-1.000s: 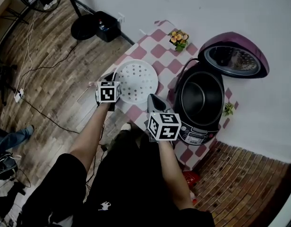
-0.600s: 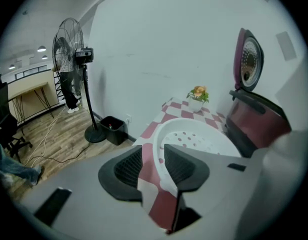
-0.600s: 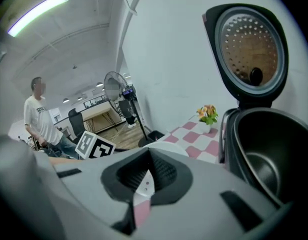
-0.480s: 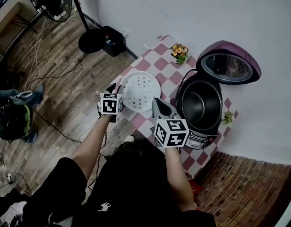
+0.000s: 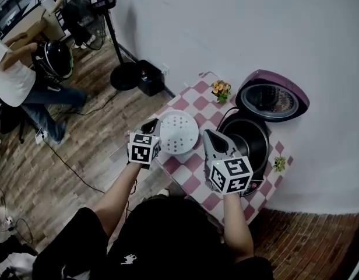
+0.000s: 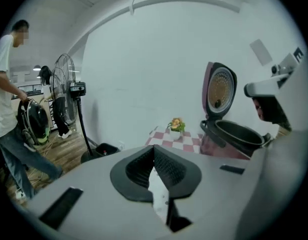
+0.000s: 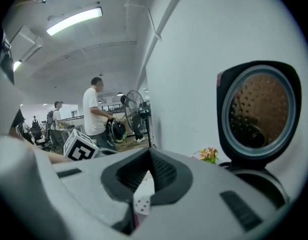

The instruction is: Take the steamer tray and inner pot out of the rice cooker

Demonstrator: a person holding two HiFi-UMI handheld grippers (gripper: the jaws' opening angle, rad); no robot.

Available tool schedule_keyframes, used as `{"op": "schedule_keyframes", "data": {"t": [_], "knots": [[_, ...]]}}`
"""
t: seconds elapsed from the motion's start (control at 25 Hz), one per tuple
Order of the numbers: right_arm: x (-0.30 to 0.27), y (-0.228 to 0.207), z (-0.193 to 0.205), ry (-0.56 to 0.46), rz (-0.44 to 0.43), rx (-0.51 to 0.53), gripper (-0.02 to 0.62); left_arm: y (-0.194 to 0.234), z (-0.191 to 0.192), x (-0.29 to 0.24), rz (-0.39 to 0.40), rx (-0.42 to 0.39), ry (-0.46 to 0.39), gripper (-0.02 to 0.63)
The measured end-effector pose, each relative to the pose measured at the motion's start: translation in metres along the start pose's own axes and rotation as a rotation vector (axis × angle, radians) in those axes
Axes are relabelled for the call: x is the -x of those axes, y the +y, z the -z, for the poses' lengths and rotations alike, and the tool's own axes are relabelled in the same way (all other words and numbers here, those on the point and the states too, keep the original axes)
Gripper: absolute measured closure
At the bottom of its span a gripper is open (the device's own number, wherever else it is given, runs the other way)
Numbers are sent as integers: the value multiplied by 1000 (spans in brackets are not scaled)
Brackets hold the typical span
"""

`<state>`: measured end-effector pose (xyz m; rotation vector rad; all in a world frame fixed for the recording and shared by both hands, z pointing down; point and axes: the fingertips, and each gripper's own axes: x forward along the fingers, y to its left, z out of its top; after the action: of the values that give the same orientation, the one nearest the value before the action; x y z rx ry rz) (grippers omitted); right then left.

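While left gripper (image 5: 149,125) and right gripper (image 5: 210,135) are clenched empty | steamer tray (image 5: 178,132): round, white, perforated

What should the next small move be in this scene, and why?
Probably open the right gripper and ease it toward the near rim of the inner pot. The steamer tray already lies on the checked table, while the pot sits in the open rice cooker. Both the left gripper and the right are shut and empty; the right is nearer the cooker.
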<state>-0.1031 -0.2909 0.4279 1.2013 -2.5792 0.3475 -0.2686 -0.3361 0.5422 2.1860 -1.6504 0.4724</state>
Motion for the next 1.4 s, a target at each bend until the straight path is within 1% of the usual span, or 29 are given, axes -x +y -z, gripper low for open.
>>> {"op": "schedule_keyframes", "data": {"t": [0.12,0.24,0.36,0.52,0.64,0.72,0.84,0.88,1.12,1.2,1.24,1.28,1.36,1.4], "knots": [[22,-16,-11,-23,14,18,594,-27,-23,10,44,4,-24,603],[42,-38,-11,-21,39,27,593,-57,-42,16,86,12,-44,603],[64,-72,0,3,82,24,594,-91,-54,15,127,1,-57,603],[90,-125,23,55,167,24,592,-133,-59,4,170,-34,-43,601],[105,-161,42,96,222,28,592,-160,-59,-6,187,-61,-22,564],[113,-181,55,126,251,30,592,-176,-59,-12,195,-76,-11,552],[122,-209,71,168,291,31,592,-199,-60,-22,214,-108,15,508],[124,-217,75,178,301,32,592,-206,-60,-25,217,-120,22,505],[133,-251,94,211,326,48,591,-240,-50,-41,224,-175,71,506],[137,-262,101,214,330,27,591,-247,-45,-46,211,-194,85,536],[139,-267,104,216,331,14,590,-249,-43,-48,205,-202,91,568],[140,-271,107,221,330,2,586,-251,-42,-50,202,-210,97,584],[138,-276,115,247,317,-10,572,-254,-38,-55,207,-219,115,573],[136,-277,119,262,309,-13,562,-256,-36,-59,216,-221,129,547]]}}
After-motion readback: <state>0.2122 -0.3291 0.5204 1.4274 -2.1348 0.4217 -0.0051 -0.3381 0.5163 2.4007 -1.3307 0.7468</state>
